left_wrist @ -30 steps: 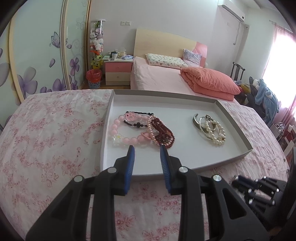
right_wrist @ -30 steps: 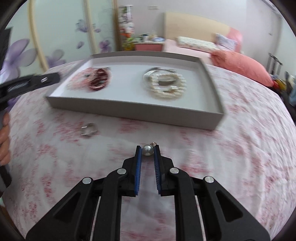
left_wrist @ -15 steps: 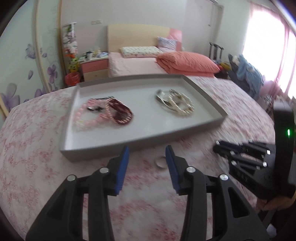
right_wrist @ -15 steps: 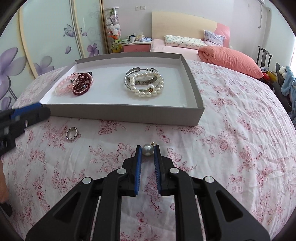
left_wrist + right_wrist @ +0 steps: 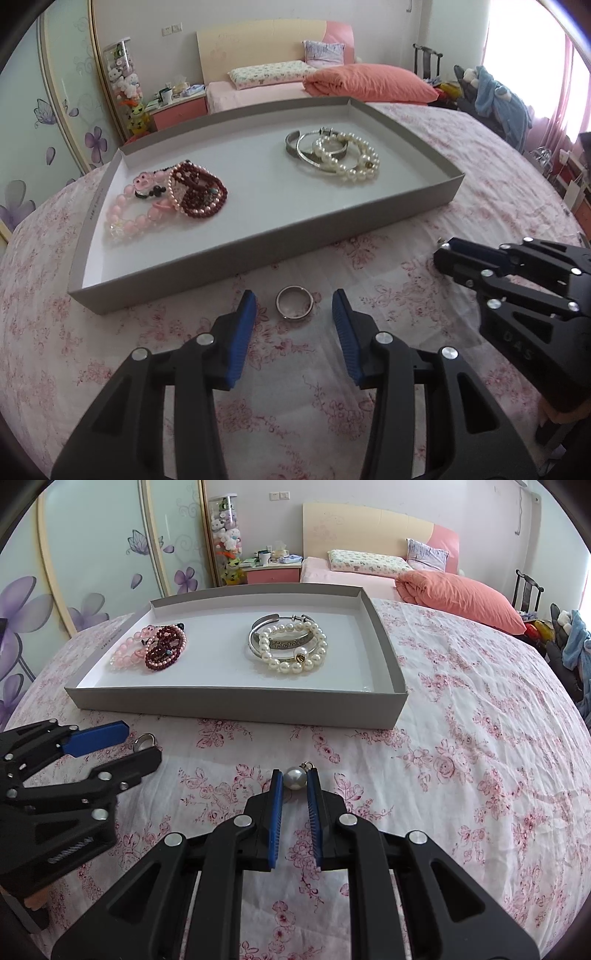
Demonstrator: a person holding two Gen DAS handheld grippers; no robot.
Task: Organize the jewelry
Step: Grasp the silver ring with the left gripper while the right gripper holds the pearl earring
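From the left wrist view, a grey tray is seen on the flowered cloth. Two heaps are already laid in it — pink and red beads at one end, pearls and bangles at the other. A ring is still left out on the cloth, just in front of the tray wall. The left gripper is held around it, jaws apart, and the ring is not yet touched by the pads. The right gripper is seen to the side.

From the right wrist view, a pearl is squeezed between the pads of the right gripper, low over the cloth, not yet in the tray. The ring is seen between the left gripper's spread fingers.

So most is sorted — two small pieces are left to be put in.
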